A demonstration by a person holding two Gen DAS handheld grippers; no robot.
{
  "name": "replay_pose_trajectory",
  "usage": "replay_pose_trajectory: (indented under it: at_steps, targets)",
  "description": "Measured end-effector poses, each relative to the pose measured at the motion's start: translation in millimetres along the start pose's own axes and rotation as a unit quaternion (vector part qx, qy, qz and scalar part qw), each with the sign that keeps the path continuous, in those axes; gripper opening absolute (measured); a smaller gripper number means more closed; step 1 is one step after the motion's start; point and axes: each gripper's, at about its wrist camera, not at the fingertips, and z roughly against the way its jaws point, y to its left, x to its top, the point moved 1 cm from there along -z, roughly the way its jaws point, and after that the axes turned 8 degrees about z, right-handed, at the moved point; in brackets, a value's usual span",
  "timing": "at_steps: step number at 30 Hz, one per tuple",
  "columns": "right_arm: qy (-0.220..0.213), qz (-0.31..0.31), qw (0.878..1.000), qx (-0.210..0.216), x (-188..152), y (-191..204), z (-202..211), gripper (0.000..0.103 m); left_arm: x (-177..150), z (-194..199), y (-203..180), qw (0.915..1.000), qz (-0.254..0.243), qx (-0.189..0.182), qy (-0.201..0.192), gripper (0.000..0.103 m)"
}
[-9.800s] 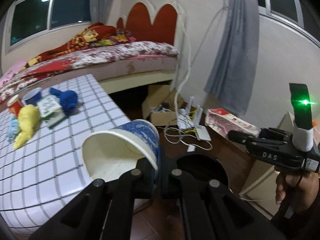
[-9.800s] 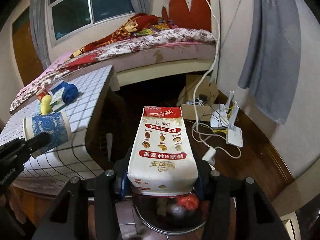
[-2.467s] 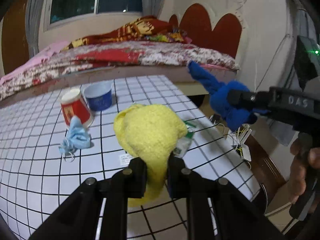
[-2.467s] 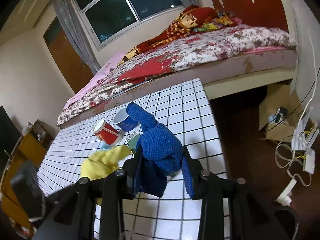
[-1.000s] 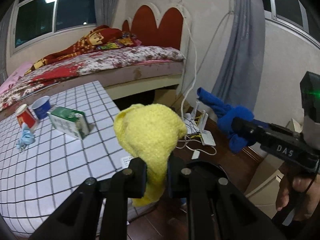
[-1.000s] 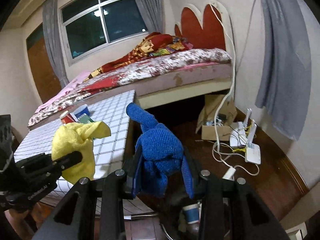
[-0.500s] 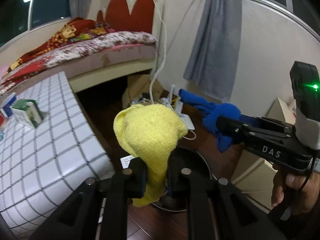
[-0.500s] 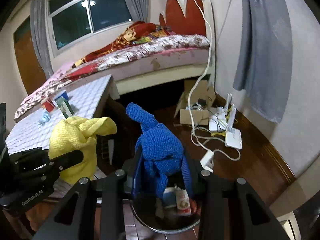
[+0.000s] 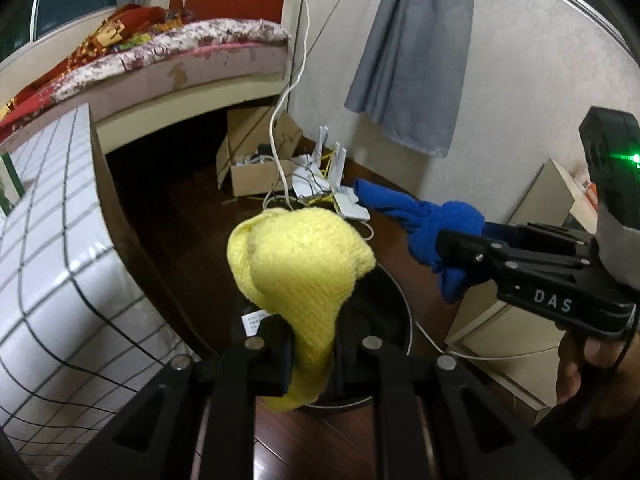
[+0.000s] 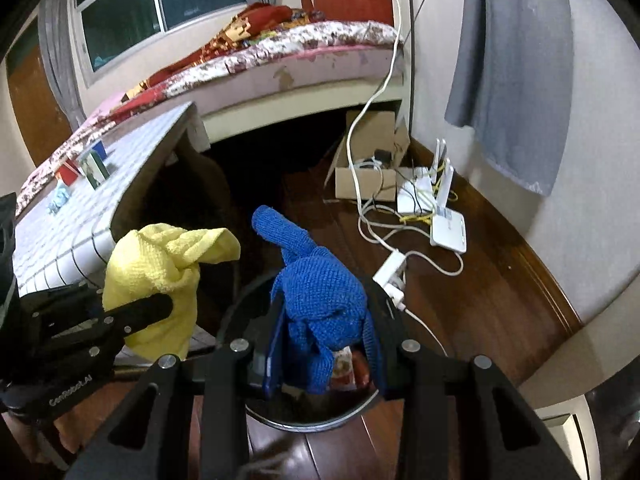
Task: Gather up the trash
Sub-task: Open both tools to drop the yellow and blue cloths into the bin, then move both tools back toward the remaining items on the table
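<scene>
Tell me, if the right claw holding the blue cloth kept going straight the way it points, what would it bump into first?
Probably the round trash bin on the floor. The right claw, shut on the blue cloth, points down into its open mouth, though depth is hard to judge.

Bed (image 10: 304,52) with floral cover stands behind grid-patterned table (image 10: 80,216). Open cardboard box (image 10: 368,176), white routers (image 10: 448,224) and tangled cables (image 10: 372,236) lie on dark wood floor (image 10: 480,300). Grey curtain (image 10: 516,68) hangs right.
</scene>
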Motion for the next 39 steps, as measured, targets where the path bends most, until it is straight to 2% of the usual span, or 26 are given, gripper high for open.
replay_pose_trajectory:
  at_steps: [11, 21, 23, 24, 25, 26, 27, 32, 39]
  targets:
    - [0.059, 0.005, 0.998, 0.022, -19, -3, -47, 0.038, -11, -39, 6, 0.9983, 0.014, -0.016, 0.054, 0.017]
    - [0.091, 0.0, 0.995, 0.041, -21, -3, -77, 0.038, -20, -63, 8, 0.9952, 0.022, -0.027, 0.091, 0.018]
    - [0.101, -0.002, 0.994, 0.046, -22, -3, -84, 0.041, -22, -68, 9, 0.9944, 0.031, -0.037, 0.094, 0.031]
    - [0.107, 0.002, 0.994, 0.036, -22, -5, -88, 0.049, -22, -70, 12, 0.9944, 0.035, -0.029, 0.096, 0.063]
    - [0.112, 0.002, 0.994, 0.013, -23, -8, -91, 0.074, -24, -71, 14, 0.9948, 0.039, -0.008, 0.094, 0.09]
    - [0.115, -0.004, 0.993, -0.011, -25, -14, -92, 0.089, -25, -71, 16, 0.9954, 0.039, 0.005, 0.088, 0.095]
    - [0.12, -0.013, 0.992, -0.024, -26, -21, -93, 0.1, -26, -70, 18, 0.9956, 0.039, 0.017, 0.083, 0.099]
    - [0.126, -0.04, 0.989, -0.069, -28, -45, -89, 0.102, -34, -69, 34, 0.9932, 0.055, 0.058, 0.085, 0.101]
    - [0.115, -0.015, 0.99, -0.081, -19, -35, -79, 0.102, -32, -49, 37, 0.9941, 0.054, 0.072, 0.06, 0.101]
